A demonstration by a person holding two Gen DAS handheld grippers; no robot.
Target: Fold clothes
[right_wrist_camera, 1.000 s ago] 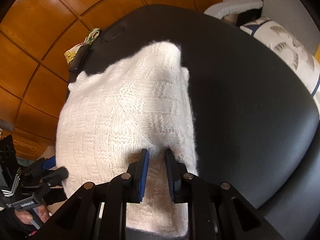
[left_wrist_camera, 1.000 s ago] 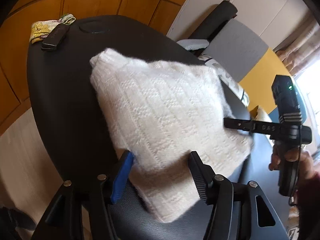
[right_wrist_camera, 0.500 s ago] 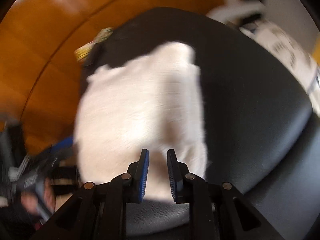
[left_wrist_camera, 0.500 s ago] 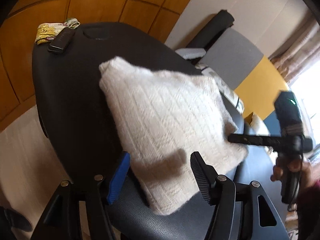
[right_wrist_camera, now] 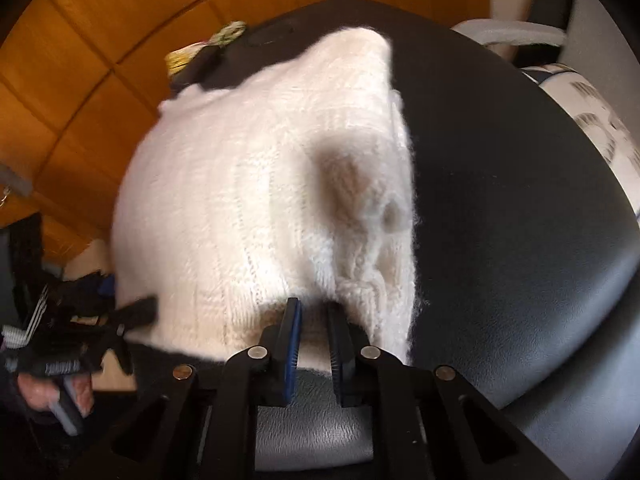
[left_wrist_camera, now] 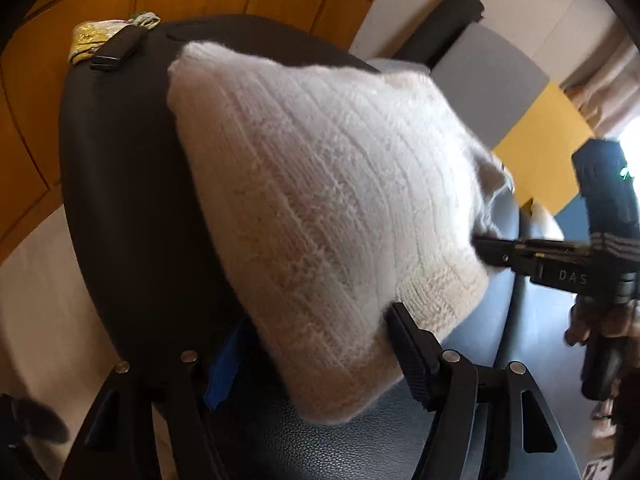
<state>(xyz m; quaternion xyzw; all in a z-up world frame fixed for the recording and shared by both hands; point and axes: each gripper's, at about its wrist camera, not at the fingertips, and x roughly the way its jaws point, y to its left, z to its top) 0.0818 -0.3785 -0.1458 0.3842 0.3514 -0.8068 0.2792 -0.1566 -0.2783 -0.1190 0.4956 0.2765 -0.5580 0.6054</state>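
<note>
Nearby: remote (left_wrist_camera: 114,50), patterned cloth (left_wrist_camera: 94,34) beyond sweater (left_wrist_camera: 320,208).

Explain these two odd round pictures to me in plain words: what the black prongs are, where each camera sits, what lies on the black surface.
No robot here: a person holds a two-finger gripper in each hand, each with a fisheye camera looking along its fingers. One picture is from the left gripper, one from the right gripper. A folded white knitted sweater lies on a black padded surface. The left jaws straddle its near corner and are opening; the right jaws are closing on its edge. A black remote-like object and a patterned cloth lie at the far end.
</note>
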